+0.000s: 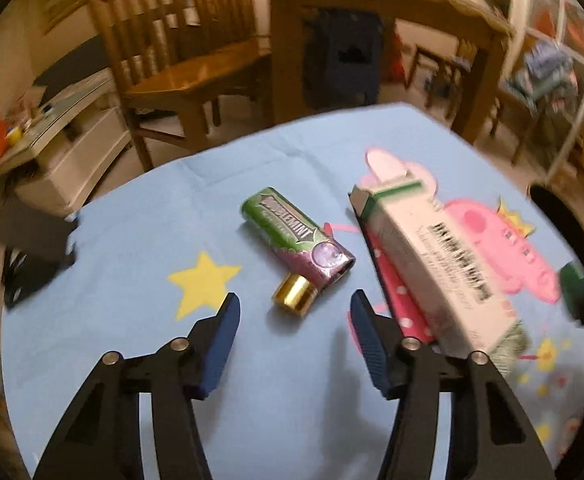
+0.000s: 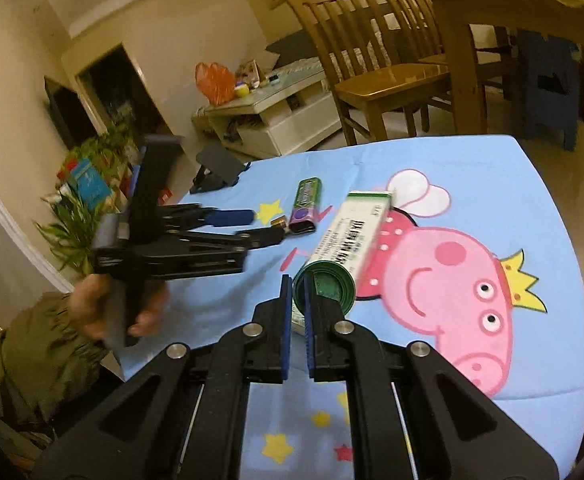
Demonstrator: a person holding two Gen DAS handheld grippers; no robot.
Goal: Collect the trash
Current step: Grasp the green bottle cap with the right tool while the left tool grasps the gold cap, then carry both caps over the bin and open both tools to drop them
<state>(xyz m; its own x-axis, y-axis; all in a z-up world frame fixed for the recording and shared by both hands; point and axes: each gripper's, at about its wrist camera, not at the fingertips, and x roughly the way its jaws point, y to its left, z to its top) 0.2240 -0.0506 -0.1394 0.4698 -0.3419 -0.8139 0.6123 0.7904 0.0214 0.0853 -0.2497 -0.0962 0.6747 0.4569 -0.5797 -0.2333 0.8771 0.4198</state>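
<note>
On a blue cartoon tablecloth (image 1: 132, 264) lie a green and purple gum pack (image 1: 296, 236), a small gold cylinder (image 1: 295, 294) touching its near end, and a long white carton (image 1: 431, 268). My left gripper (image 1: 293, 308) is open, its fingers on either side of the gold cylinder, just short of it. In the right wrist view my right gripper (image 2: 299, 304) is shut on the rim of a green round cup (image 2: 325, 286), held above the cloth beside the white carton (image 2: 351, 232). The gum pack (image 2: 305, 208) and the left gripper (image 2: 262, 226) show further back.
A black phone stand (image 2: 216, 170) sits at the table's far left corner. Wooden chairs (image 2: 375, 60) and a wooden dining table (image 2: 511, 8) stand beyond the table. A white TV cabinet (image 2: 276, 120) with clutter and potted plants (image 2: 88, 200) are to the left.
</note>
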